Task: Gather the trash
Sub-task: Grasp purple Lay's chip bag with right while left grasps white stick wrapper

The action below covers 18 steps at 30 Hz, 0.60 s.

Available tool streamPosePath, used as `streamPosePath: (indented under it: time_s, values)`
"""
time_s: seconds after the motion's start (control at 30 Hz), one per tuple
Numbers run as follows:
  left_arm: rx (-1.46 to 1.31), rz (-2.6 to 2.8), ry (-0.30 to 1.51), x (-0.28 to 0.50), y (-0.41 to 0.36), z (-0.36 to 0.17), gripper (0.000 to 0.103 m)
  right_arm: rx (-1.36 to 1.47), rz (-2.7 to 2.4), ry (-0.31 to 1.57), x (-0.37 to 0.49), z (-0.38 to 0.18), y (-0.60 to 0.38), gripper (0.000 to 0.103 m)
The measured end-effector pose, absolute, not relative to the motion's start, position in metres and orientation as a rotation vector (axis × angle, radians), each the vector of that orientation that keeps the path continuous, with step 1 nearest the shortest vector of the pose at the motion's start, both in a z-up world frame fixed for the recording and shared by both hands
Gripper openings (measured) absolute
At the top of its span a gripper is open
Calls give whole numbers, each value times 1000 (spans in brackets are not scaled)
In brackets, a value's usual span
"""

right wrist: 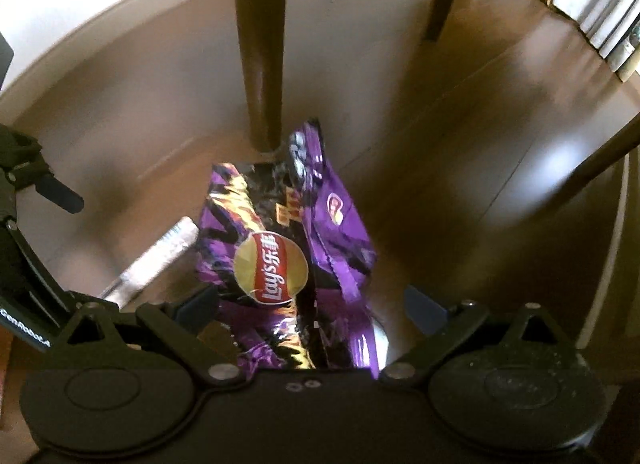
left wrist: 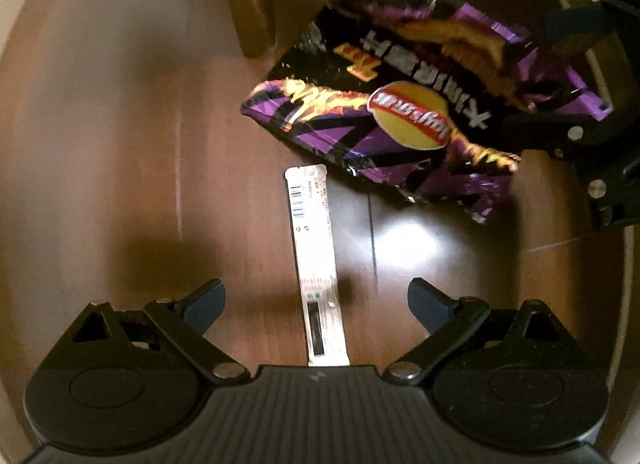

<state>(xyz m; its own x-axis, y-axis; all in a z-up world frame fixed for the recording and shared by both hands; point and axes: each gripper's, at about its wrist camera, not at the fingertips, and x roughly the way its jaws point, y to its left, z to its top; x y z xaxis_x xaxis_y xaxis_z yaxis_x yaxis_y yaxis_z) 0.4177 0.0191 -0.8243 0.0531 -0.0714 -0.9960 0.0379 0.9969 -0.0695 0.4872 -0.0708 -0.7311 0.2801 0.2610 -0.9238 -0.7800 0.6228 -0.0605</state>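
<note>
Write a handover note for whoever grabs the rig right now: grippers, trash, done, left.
Left gripper: open, empty, fingers either side of the white stick wrapper, which lies flat on the wood floor.
Right gripper: open, straddling the purple Lay's chip bag; not closed on it.
The bag is crumpled on the floor by a dark chair leg; the wrapper lies just beside the bag.
Done: nothing picked up yet. No bin in view.
Left: probably close on each piece, lift, and carry both to wherever trash goes.
</note>
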Motion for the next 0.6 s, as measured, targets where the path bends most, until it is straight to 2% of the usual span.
streamPosePath:
  time_s: [0.1,0.3,0.37,0.47,0.5,0.57,0.6]
  values:
    - [0,-102,1524,424,17,-840,98,-568,737,1074,491,-745,-70,100]
    - [16,-133,1544,428,16,-860,98,-517,706,1096,498,-760,-69,90]
    - [17,-142,1555,428,17,-863,91,-505,700,1102,499,-761,-71,83]
    - [35,-150,1545,428,15,-861,89,-492,692,1106,502,-758,-73,79]
    - [44,-143,1545,429,16,-861,86,-486,689,1107,502,-757,-74,77]
    - [106,-123,1526,428,12,-855,64,-478,682,1116,503,-756,-75,72]
    - [128,-130,1516,427,10,-852,60,-475,674,1121,503,-757,-76,70]
